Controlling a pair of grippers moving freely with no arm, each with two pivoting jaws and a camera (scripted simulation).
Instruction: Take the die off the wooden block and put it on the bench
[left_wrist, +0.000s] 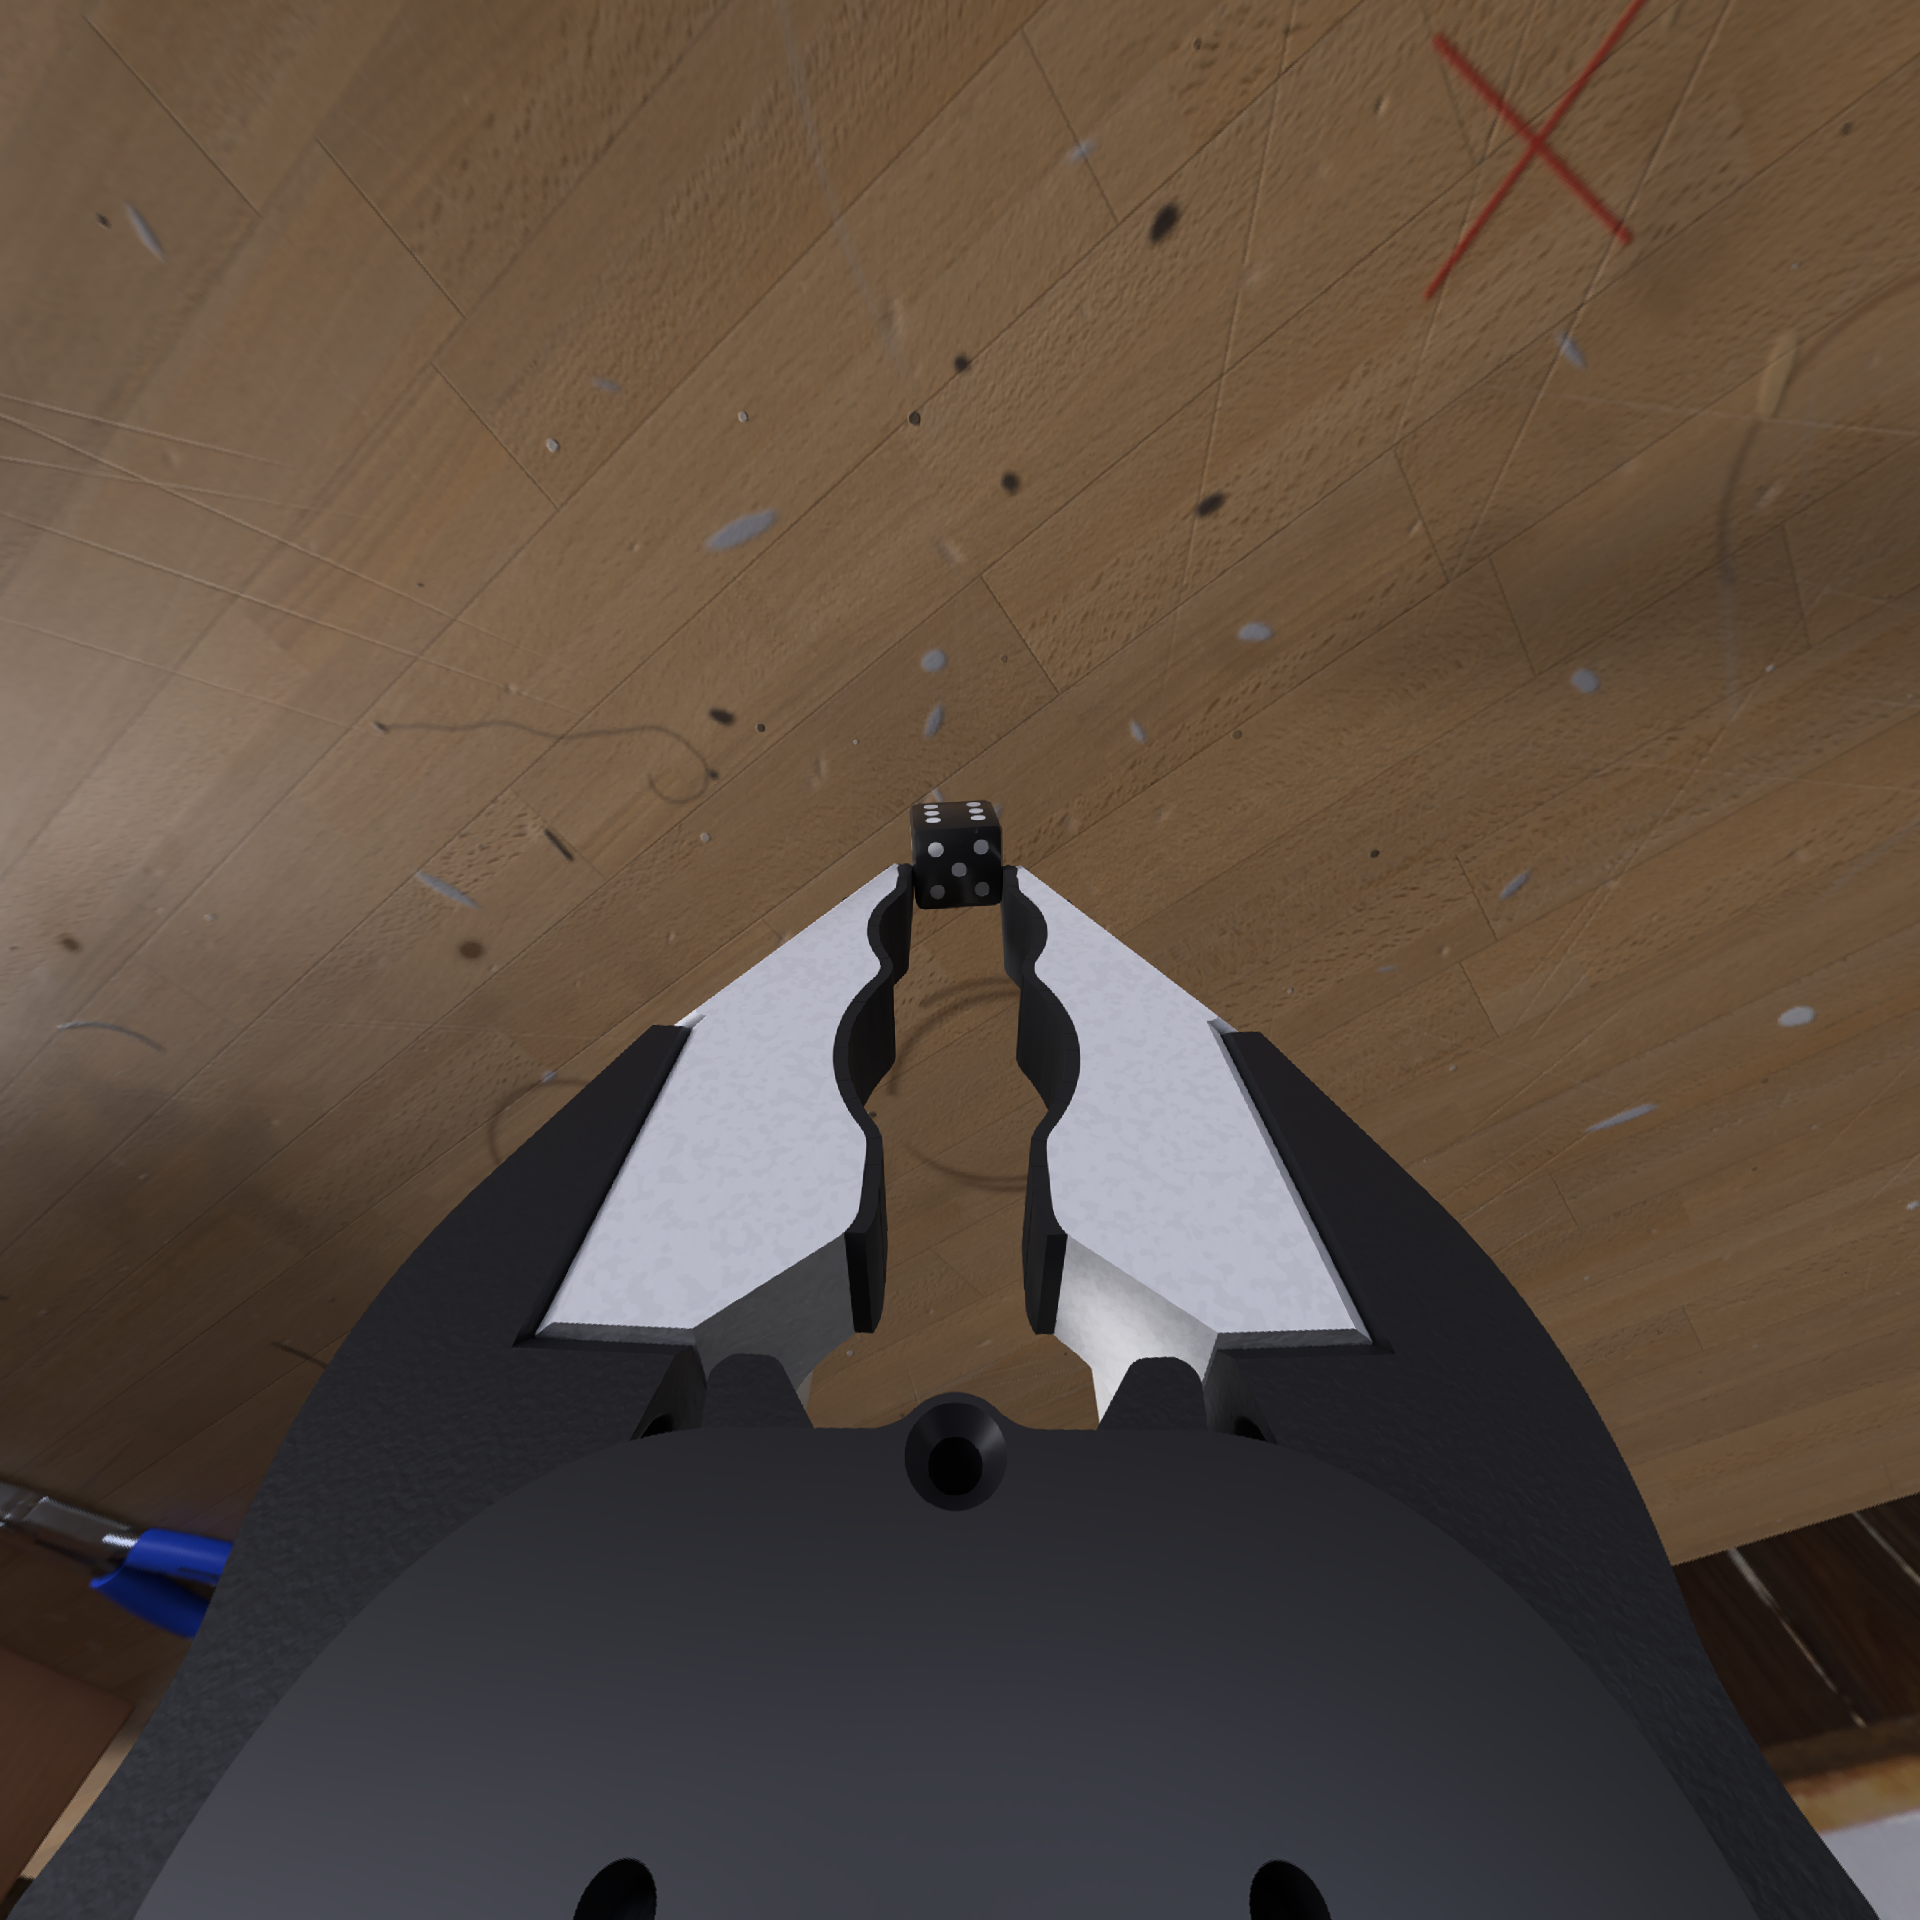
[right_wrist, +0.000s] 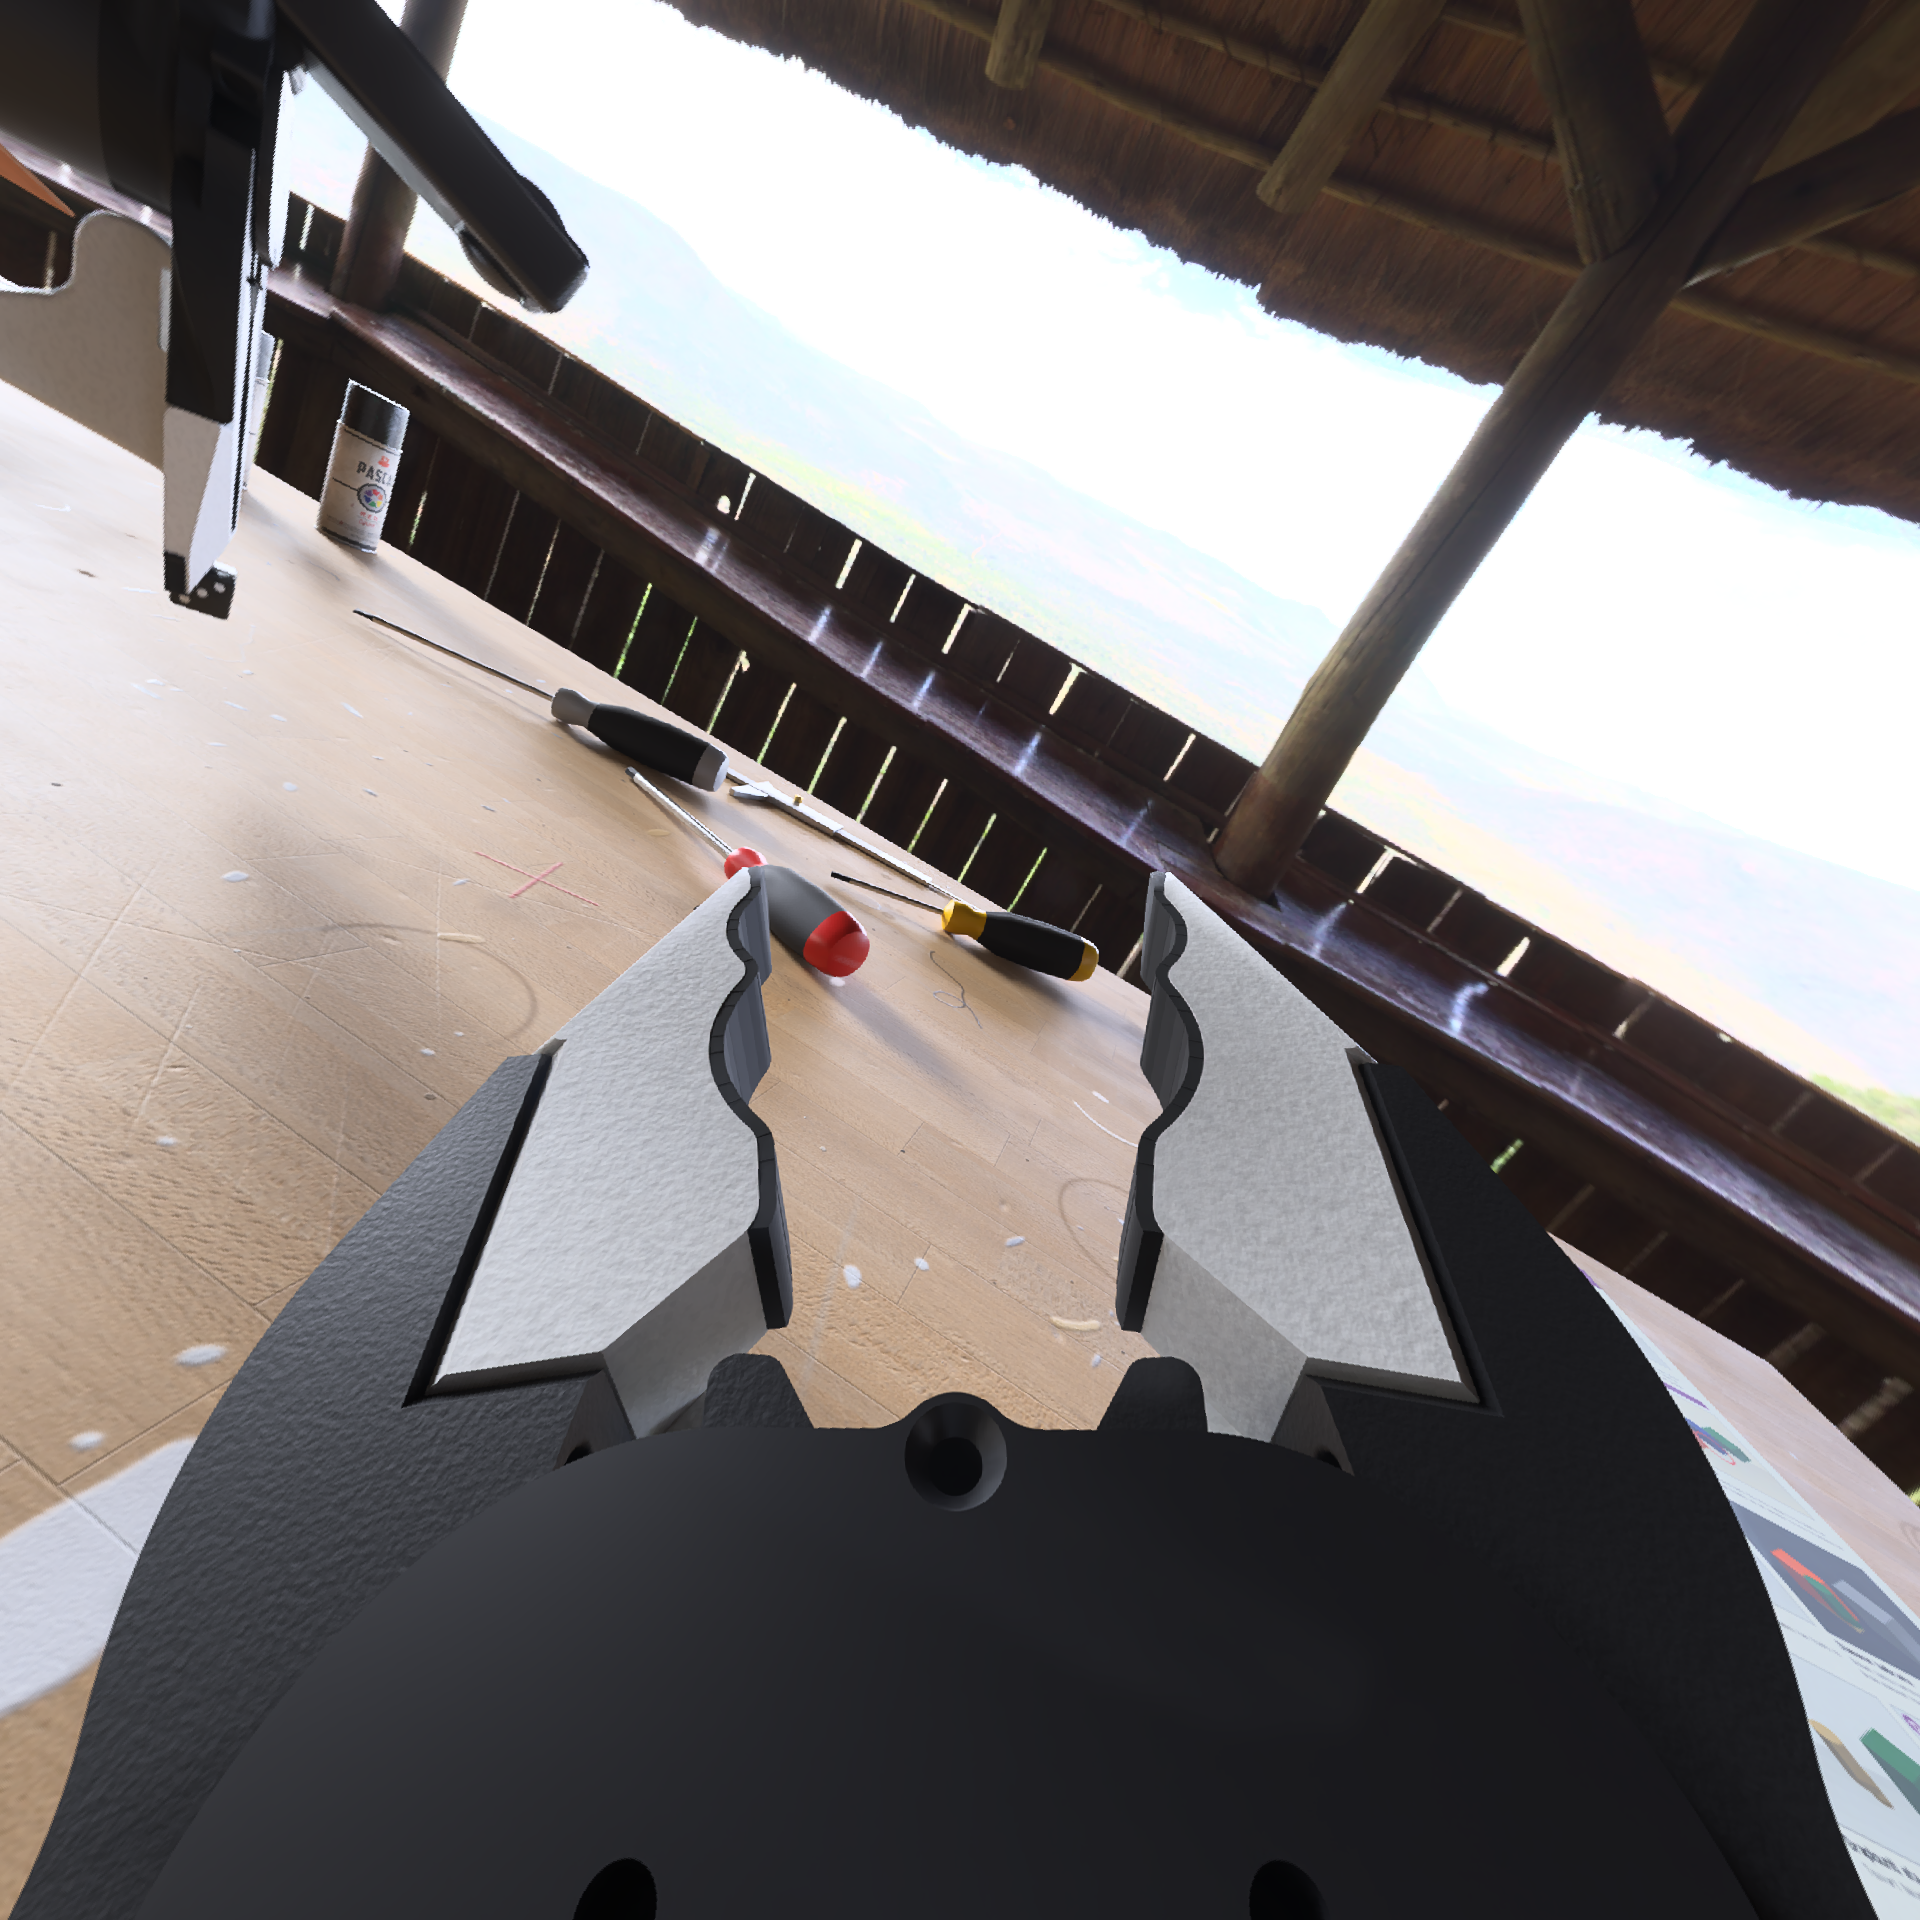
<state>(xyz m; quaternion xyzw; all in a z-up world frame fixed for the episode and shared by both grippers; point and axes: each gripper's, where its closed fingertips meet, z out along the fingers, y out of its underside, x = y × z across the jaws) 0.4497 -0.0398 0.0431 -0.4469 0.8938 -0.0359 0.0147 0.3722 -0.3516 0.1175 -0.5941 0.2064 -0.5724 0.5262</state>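
Note:
A small black die (left_wrist: 957, 854) with white pips is pinched between the fingertips of my left gripper (left_wrist: 957, 883), which is shut on it and holds it above the wooden bench (left_wrist: 520, 416). The right wrist view shows that gripper from the side at the upper left, pointing down, with the die (right_wrist: 215, 590) at its tip a little above the bench top (right_wrist: 260, 987). My right gripper (right_wrist: 954, 894) is open and empty, low over the bench. No wooden block shows in either view.
A red cross (left_wrist: 1532, 151) is drawn on the bench. Three screwdrivers, black (right_wrist: 644, 740), red-grey (right_wrist: 816, 920) and yellow-black (right_wrist: 1023, 940), lie near the far edge. A spray can (right_wrist: 362, 468) stands at the back. Blue-handled pliers (left_wrist: 156, 1569) and a printed sheet (right_wrist: 1829, 1621) lie nearby.

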